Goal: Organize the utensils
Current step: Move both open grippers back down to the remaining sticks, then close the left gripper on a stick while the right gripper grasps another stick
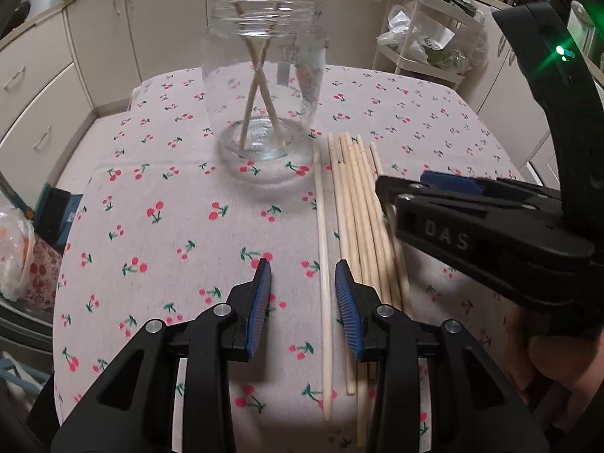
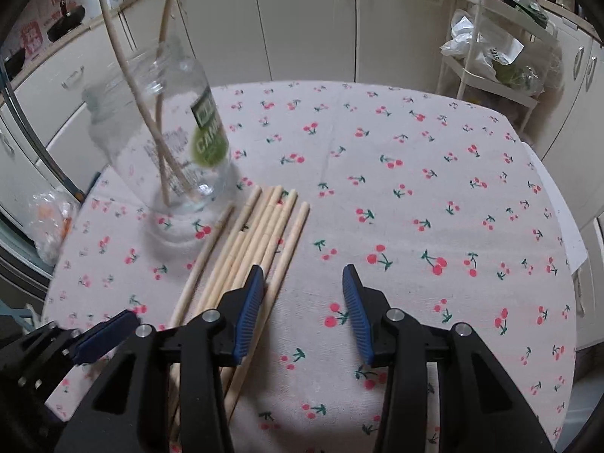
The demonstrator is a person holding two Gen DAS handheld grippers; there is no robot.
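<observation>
A clear glass jar [image 1: 264, 87] stands upright on the cherry-print tablecloth [image 1: 170, 226] with two wooden chopsticks crossed inside it; it also shows in the right wrist view [image 2: 173, 143]. Several loose chopsticks [image 1: 358, 226] lie side by side on the cloth right of the jar, seen too in the right wrist view [image 2: 256, 241]. One chopstick [image 1: 324, 264] lies apart, between the open jaws of my left gripper [image 1: 303, 290]. My right gripper [image 2: 301, 294] is open and empty, just right of the bundle; it also shows in the left wrist view [image 1: 396, 192], over the bundle.
White cabinets run along the back and left. A white wire rack [image 2: 490, 49] with plastic bags stands beyond the table's far right corner. A plastic bag [image 2: 49, 222] lies off the table's left edge.
</observation>
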